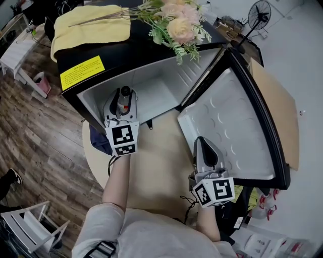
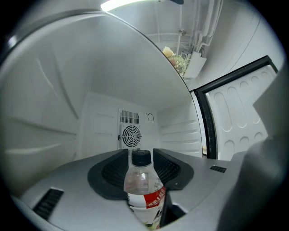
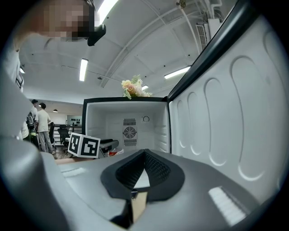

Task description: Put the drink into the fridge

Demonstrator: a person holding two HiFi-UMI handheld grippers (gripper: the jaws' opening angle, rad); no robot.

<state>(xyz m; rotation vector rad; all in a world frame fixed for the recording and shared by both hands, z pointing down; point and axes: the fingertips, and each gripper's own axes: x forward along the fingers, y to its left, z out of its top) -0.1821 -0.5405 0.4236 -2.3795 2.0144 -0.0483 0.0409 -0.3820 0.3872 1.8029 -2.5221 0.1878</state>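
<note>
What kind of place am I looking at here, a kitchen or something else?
Probably a workshop or lab hall rather than a kitchen. The small fridge stands open with flowers on top, strip lights hang under a bare ceiling with pipes, and people stand in the background.

Looks like an open lab or office hall rather than a home: bare ceiling with strip lights [image 3: 83,69] and exposed pipes [image 3: 149,31], people [image 3: 43,122] standing among dark chairs [image 3: 63,133], a standing fan [image 1: 258,14], wood-look floor [image 1: 40,146] (only homely touch: a mini fridge [image 1: 151,90] topped with flowers [image 1: 179,22]).

Upright drink bottle [image 2: 144,189] between parted claw [image 2: 140,153] — inside fridge [image 2: 54,113].
</note>
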